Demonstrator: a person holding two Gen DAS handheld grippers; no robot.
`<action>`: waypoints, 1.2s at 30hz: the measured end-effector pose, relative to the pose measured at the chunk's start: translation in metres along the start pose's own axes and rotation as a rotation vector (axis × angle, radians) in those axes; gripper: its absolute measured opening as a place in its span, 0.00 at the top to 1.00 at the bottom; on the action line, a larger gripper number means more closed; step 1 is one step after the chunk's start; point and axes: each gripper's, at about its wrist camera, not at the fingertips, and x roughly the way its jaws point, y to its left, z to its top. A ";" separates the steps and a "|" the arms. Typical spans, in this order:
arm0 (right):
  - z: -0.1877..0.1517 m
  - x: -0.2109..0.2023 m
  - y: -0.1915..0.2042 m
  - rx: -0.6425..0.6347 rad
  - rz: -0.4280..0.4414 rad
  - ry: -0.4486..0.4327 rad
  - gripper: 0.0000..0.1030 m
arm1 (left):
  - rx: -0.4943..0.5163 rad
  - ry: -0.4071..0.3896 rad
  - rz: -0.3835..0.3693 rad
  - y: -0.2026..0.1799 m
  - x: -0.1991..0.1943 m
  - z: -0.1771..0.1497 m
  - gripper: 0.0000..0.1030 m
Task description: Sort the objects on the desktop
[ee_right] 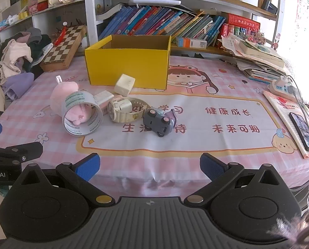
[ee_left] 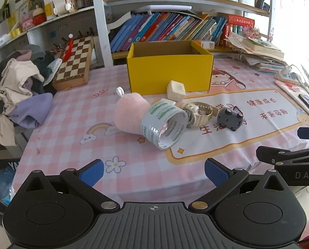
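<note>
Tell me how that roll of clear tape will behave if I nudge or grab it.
The tape roll lies tilted, leaning on the pink plush toy, so a nudge would probably tip it flat or set it rolling. Its glossy film looks slippery. The hollow core probably makes it light, and gripping through the hole across the wall seems safest.

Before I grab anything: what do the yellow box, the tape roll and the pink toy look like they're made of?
Yellow box: seemingly cardboard, matte yellow outside, plain brown inside, with folded edges.
Tape roll: clear glossy plastic film with green printing, glare on its surface; the core looks like card, though I can't be sure.
Pink toy: soft plush with a fuzzy nap and a white sewn-in label.
</note>
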 end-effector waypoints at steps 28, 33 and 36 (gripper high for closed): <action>0.003 0.000 0.005 -0.015 -0.007 -0.010 0.00 | -0.006 0.021 0.030 -0.001 0.004 -0.004 0.00; 0.003 0.000 0.005 -0.018 -0.006 -0.011 0.00 | -0.009 0.024 0.028 0.002 0.004 -0.003 0.00; 0.004 0.000 0.006 -0.020 -0.005 -0.012 0.00 | -0.012 0.027 0.021 0.004 0.004 -0.003 0.00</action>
